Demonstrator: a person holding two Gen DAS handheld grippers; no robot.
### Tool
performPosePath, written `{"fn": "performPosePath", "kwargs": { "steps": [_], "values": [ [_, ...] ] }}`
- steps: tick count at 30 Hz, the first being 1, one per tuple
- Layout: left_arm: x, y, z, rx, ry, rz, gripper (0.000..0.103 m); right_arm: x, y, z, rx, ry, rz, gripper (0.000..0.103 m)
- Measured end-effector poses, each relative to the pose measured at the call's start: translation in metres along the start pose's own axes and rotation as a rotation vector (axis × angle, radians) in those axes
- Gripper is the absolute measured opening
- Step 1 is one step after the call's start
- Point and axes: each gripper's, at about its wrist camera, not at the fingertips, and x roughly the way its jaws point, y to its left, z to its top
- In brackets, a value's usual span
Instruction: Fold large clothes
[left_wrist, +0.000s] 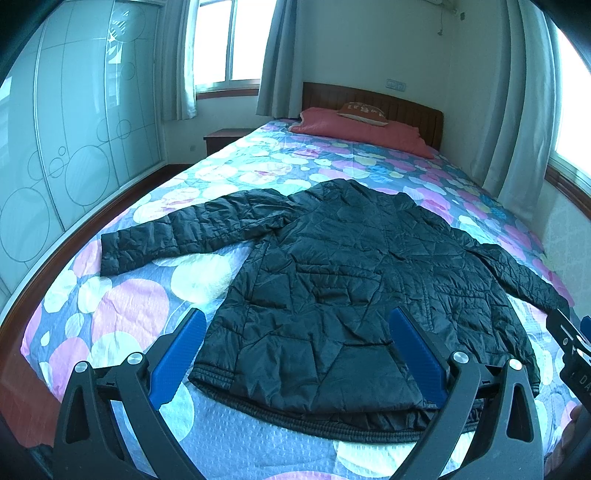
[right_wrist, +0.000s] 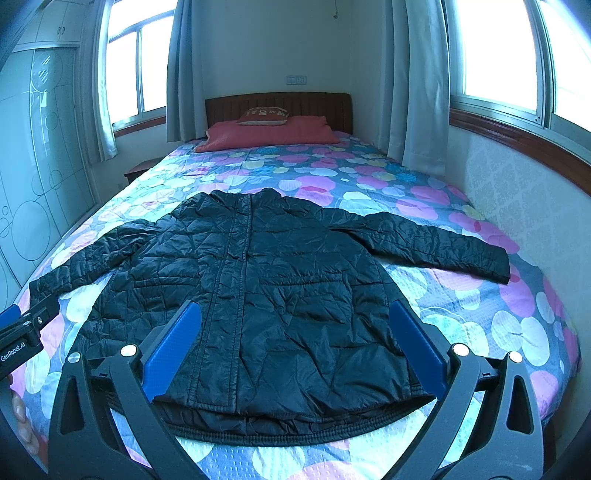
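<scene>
A black quilted jacket (left_wrist: 332, 280) (right_wrist: 266, 288) lies flat on the bed, front up, zipper closed, both sleeves spread sideways and hem toward me. My left gripper (left_wrist: 297, 321) hovers above the hem's left half, open, blue pads wide apart with nothing between them. My right gripper (right_wrist: 295, 315) hovers over the hem's right half, also open and empty. The right gripper's body (left_wrist: 570, 343) shows at the edge of the left wrist view; the left gripper's body (right_wrist: 22, 332) shows at the left edge of the right wrist view.
The bed (left_wrist: 122, 306) (right_wrist: 480, 325) has a flowered cover, a red pillow (right_wrist: 273, 134) and a wooden headboard (right_wrist: 277, 105). A sliding-door wardrobe (left_wrist: 66, 147) stands left, a wall with windows (right_wrist: 498, 55) right, a bedside table (left_wrist: 221, 138) far left.
</scene>
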Motion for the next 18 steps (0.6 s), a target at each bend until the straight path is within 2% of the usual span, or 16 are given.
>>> {"fn": "performPosePath", "kwargs": {
  "steps": [18],
  "values": [
    [-0.0013, 0.0002, -0.0008, 0.001, 0.001, 0.0, 0.099, -0.002, -0.0016, 0.0003, -0.002, 0.002, 0.001, 0.101]
  ]
}}
